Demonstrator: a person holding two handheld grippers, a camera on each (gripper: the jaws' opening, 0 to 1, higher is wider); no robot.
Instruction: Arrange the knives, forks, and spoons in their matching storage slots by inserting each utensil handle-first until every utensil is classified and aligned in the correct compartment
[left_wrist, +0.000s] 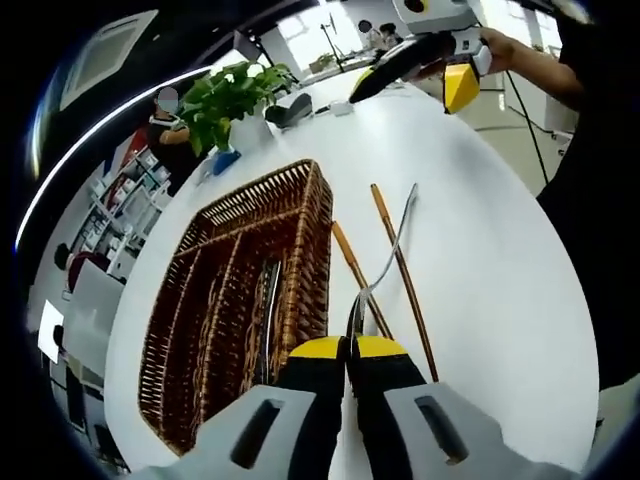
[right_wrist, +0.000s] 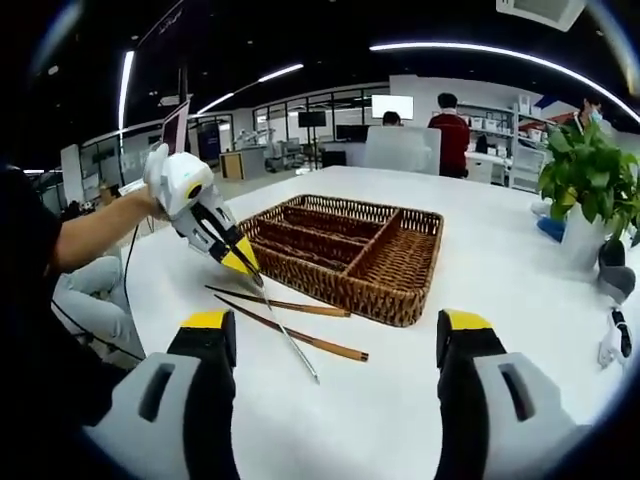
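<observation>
My left gripper is shut on a slim metal utensil whose free end points away over the white table; which kind it is I cannot tell. In the right gripper view the left gripper holds that utensil slanting down to the tabletop. Two wooden chopsticks lie crossed beneath it, beside the wicker cutlery basket. A dark metal utensil lies in one basket slot. My right gripper hangs open above the table with nothing between its jaws; it also appears far off as the right gripper.
A potted plant stands beyond the basket with small items near it. The round table's edge curves past the chopsticks. A person's arm holds the left gripper. Other people sit at desks in the background.
</observation>
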